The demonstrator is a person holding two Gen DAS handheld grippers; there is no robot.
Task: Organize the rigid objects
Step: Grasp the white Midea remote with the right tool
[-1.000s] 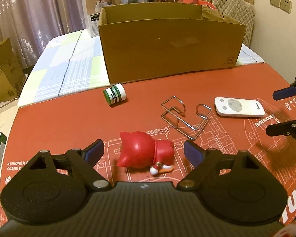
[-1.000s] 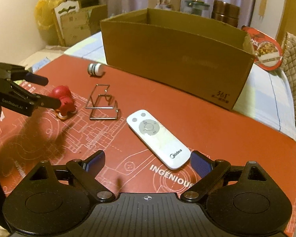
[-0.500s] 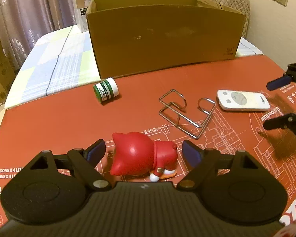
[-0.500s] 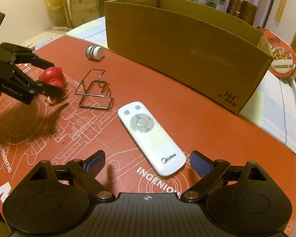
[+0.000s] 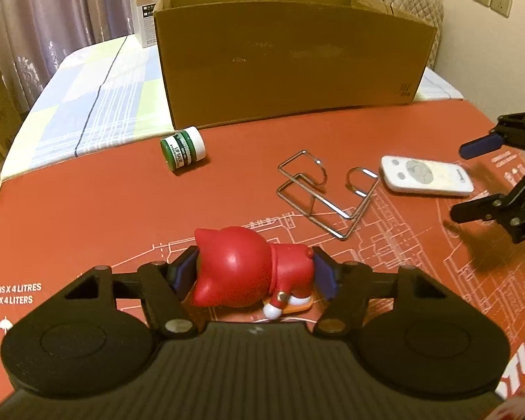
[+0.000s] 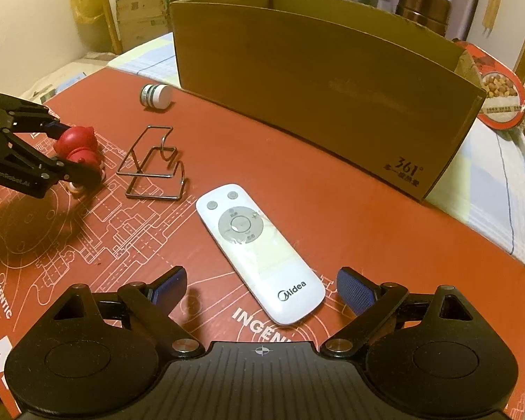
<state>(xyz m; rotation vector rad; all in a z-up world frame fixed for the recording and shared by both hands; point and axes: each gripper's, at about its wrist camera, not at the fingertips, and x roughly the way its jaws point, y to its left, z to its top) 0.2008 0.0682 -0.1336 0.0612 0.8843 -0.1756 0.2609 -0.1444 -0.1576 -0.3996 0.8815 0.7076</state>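
Note:
My left gripper is shut on a red cat figurine lying on the red mat; both blue pads touch its sides. The figurine also shows in the right wrist view between the left gripper's fingers. My right gripper is open, its pads either side of the near end of a white Midea remote, not touching it. The remote also shows in the left wrist view. A bent wire stand and a green-and-white jar lie on the mat. An open cardboard box stands behind them.
The red mat covers the round table's near part; a checked cloth lies beyond it. A white carton and jars stand behind the box. A red snack tin is at the box's right end.
My left gripper moved forward and closed its pads on the red figurine. My right gripper moved closer to the remote, whose near end now lies between its open fingers.

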